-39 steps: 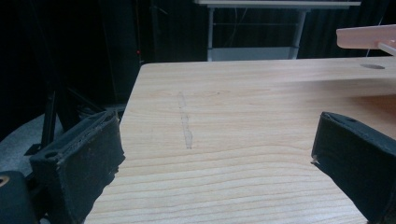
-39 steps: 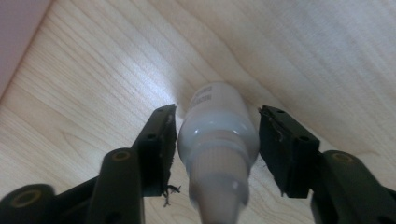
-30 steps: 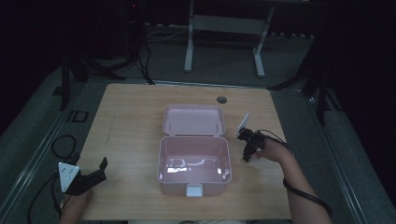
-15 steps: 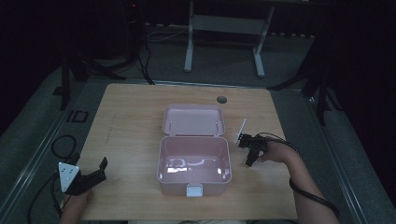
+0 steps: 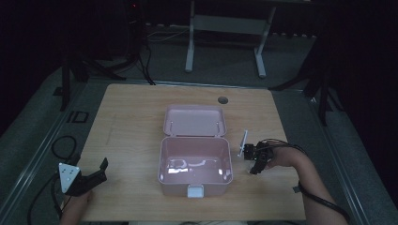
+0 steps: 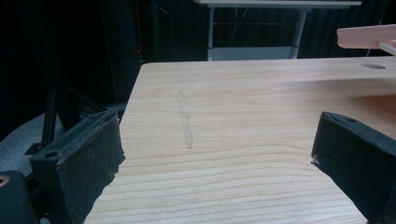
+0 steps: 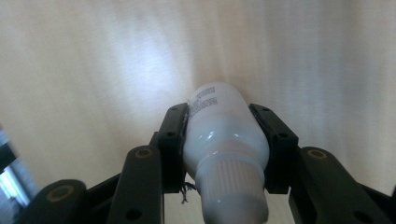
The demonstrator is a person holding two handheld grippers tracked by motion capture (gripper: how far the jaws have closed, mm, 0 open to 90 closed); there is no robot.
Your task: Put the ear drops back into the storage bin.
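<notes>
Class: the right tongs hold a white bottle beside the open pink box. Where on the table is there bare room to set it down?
Bare wood lies left of the box, up to the left tongs, and along the far edge around the grommet hole. The box floor looks bare too. It is tight only where the right tongs hold the bottle.

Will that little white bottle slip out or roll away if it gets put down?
The white bottle looks glossy and smooth, so it could slip, though the right gripper clamps both its sides. Its body seems round, so laid sideways on the table it would probably roll. It looks like light plastic, likely stiff rather than squashy.
</notes>
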